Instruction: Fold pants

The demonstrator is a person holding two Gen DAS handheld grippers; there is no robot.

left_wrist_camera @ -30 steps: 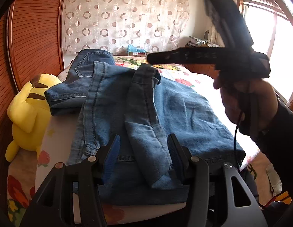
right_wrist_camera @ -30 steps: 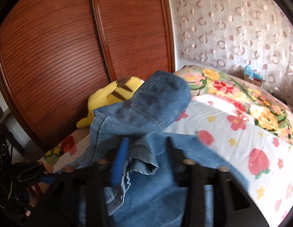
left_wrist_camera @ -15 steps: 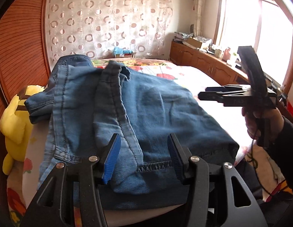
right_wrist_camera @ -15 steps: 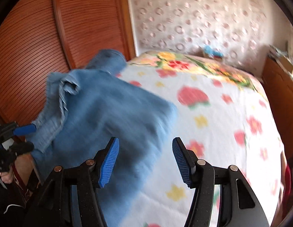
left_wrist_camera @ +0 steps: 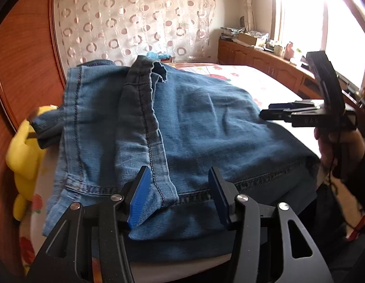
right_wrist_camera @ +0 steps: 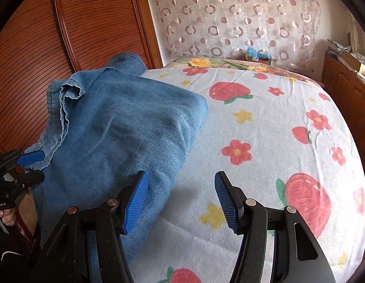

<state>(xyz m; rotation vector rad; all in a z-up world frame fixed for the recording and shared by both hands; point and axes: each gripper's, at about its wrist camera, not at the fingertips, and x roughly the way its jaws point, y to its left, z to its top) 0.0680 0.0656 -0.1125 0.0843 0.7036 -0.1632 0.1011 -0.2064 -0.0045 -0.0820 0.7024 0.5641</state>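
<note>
Blue denim pants (left_wrist_camera: 182, 127) lie folded in a stack on the near left corner of the bed; they also show in the right wrist view (right_wrist_camera: 121, 127). A narrow leg strip lies on top, running from the far edge to the hem near me. My left gripper (left_wrist_camera: 180, 195) is open, its jaws low over the near hem, holding nothing. My right gripper (right_wrist_camera: 182, 200) is open and empty, hovering at the pants' right edge above the sheet. It shows from the side in the left wrist view (left_wrist_camera: 276, 114).
The bed has a white sheet (right_wrist_camera: 265, 129) printed with strawberries and flowers. A yellow plush toy (left_wrist_camera: 24, 155) lies left of the pants against the wooden wardrobe (right_wrist_camera: 29, 59). A wooden cabinet (left_wrist_camera: 265, 63) with clutter runs along the right wall under the window.
My right gripper let go of the pant leg end, opened, and swung away to the right of the stack. My left gripper stayed open at the near hem.
</note>
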